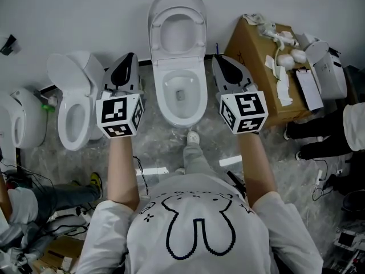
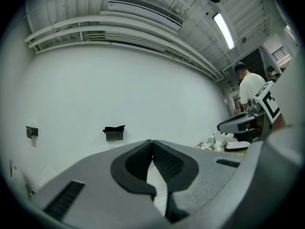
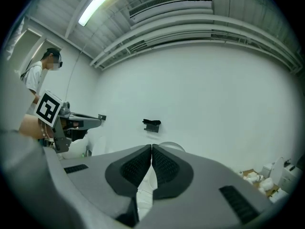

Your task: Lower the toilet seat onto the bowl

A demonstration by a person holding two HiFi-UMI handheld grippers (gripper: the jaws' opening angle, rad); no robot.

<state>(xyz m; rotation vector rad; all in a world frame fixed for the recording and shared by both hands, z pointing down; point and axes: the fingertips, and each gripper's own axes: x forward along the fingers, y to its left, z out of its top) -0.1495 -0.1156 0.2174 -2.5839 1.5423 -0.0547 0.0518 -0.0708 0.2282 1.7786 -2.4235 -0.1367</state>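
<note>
Task not started. The toilet seat (image 1: 199, 27) stands upright, ahead of both grippers and between their lines of aim, leaning back toward the wall. The bowl (image 1: 159, 96) lies open below and between them.

Left gripper (image 1: 132, 56): jaws pressed together, nothing between the pads (the left gripper view shows only the white wall past the tips). Right gripper (image 1: 217, 58): the same, pads meeting and empty. Both point level toward the wall, one on either side of the bowl. Neither touches the seat.

Left to do, as I judge it: bring a gripper to the seat's top edge, tip it forward and lower it to the rim.

Surroundings:
- second toilet (image 1: 74, 104), just outside the left gripper, lid up
- cardboard box (image 1: 251, 56) with white parts on top, just outside the right gripper
- the person's foot (image 1: 193, 137), behind the grippers at the bowl's front

Nothing stands between the grippers and the seat.
</note>
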